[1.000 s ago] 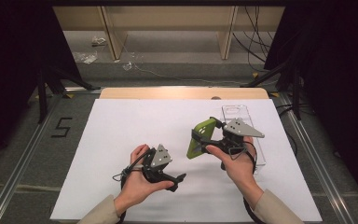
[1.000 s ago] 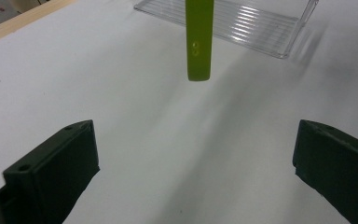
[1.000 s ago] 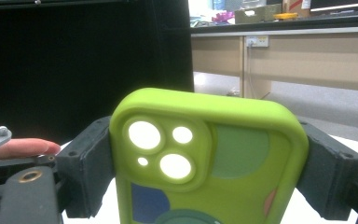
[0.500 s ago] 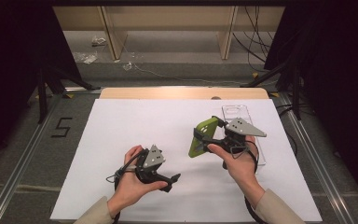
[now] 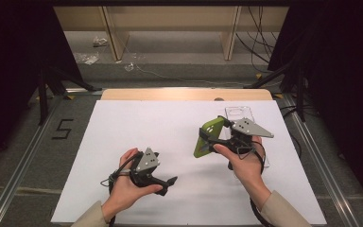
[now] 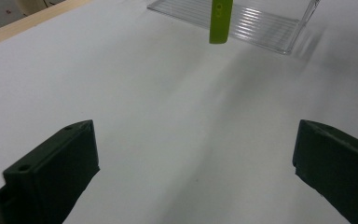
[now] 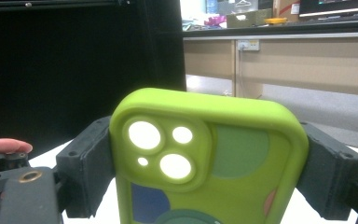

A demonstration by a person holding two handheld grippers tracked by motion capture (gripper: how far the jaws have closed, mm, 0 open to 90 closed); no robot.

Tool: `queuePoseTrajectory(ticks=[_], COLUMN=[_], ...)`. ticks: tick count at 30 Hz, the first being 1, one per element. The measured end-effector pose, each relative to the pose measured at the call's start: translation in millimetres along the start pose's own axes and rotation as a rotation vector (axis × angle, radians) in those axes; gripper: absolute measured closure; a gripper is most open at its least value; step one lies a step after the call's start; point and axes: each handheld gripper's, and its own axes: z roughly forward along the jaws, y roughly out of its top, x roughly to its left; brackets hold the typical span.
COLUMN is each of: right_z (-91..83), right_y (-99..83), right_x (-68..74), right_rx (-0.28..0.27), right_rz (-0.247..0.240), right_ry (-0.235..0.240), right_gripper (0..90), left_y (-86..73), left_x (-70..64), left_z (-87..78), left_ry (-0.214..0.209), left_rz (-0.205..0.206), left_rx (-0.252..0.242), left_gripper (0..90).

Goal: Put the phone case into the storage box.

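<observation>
Little has shifted over the last second: the left gripper (image 5: 166, 182) has been drawn slightly back toward the person and turned a touch, while the right gripper (image 5: 216, 137) has been kept raised with its load at much the same spot; the lime-green soft silicone phone case with round camera cut-outs (image 7: 209, 158) is pinched across its width between the right jaws, one black jaw pressed to each long edge, its camera end standing beyond the jaw tips and its long axis running along the jaws; in the high view the case (image 5: 207, 138) is seen tilted up on edge, clear of the white-covered bench (image 5: 137, 123). The left jaws are spread wide with nothing between them, held low over the bench; from them the case (image 6: 221, 21) lies straight ahead and well apart, hanging edge-on and upright. Just behind it, from those jaws, a clear ribbed plastic tray (image 6: 256, 28) rests on the bench; in the high view that tray (image 5: 240, 113) lies just beyond the right gripper. The right hand (image 5: 246, 165) is judged far nearer to both case and tray, so any setting-down would fall to it, while the left hand (image 5: 125, 187) would have to travel forward to take the free end.
</observation>
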Motion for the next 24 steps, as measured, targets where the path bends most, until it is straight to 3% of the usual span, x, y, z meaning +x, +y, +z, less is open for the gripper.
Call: queuePoseTrajectory(ticks=[24], right_z=[-8.1], right_y=[6.8], right_x=[-14.0], right_rx=[-0.013], right_rz=[-0.019], right_ry=[-0.044], right_gripper=[17.1], left_y=[-19.2], left_x=[17.2], left_z=[-19.2], left_ry=[0.018], left_rz=[-0.024], left_rx=[-0.002], left_gripper=[0.0])
